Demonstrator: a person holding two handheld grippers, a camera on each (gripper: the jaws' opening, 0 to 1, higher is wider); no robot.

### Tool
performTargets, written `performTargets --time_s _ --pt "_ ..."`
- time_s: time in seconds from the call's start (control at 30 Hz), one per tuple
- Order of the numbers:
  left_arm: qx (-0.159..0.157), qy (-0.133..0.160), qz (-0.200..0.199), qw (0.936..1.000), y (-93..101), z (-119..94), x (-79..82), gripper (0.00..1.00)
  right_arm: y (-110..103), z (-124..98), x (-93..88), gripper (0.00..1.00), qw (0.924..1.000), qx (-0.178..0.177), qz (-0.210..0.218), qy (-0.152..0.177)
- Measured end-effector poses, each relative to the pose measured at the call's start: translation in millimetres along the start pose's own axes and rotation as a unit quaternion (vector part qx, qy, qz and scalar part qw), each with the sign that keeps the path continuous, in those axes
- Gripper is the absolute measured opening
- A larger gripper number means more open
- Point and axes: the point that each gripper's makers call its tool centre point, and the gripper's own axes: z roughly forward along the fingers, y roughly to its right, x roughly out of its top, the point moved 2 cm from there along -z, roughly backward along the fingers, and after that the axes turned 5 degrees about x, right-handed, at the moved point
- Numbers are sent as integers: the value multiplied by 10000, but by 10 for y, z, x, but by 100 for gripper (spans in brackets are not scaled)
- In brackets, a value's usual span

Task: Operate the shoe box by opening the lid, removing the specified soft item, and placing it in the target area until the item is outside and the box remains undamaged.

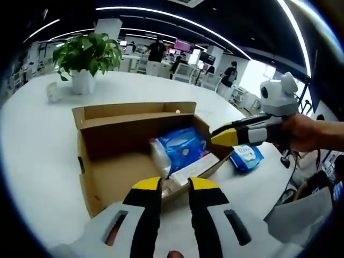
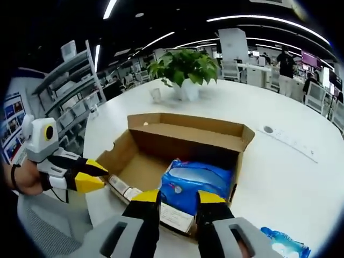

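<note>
Shoe box (image 1: 129, 156) open, blue packet (image 1: 183, 146) inside, both tongs parted, empty, potted plant (image 1: 86, 59) behind.

We count one open cardboard box (image 1: 115, 156), two blue soft packs (image 1: 183, 146) (image 1: 247, 157), one potted plant (image 1: 86, 56), one small cup (image 1: 52, 92), two claws (image 1: 174, 185) (image 2: 178, 198).

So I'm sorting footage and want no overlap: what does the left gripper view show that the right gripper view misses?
Left gripper view: the right gripper coming in from the right, held by a hand, its jaws near the box's far wall.

Right gripper view: the left gripper at the box's left edge, metal shelving behind it, and a flat white strip on the table.

Both: the open cardboard box with the blue soft pack inside, a second blue pack outside on the white table, and the potted plant.
</note>
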Motion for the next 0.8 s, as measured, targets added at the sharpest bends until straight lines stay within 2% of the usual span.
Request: performTargets --time_s 0.47,0.5,0.8 --pt "9 36 -95 9999 -48 14 16 19 42 259 71 36 9973 129 -546 -467" --pt "5 38 -102 9999 -51 17 17 19 106 307 88 37 9964 161 -622 -547" --pt "25 61 -125 9999 -61 12 19 19 143 434 71 46 9878 205 -1175 -1003"
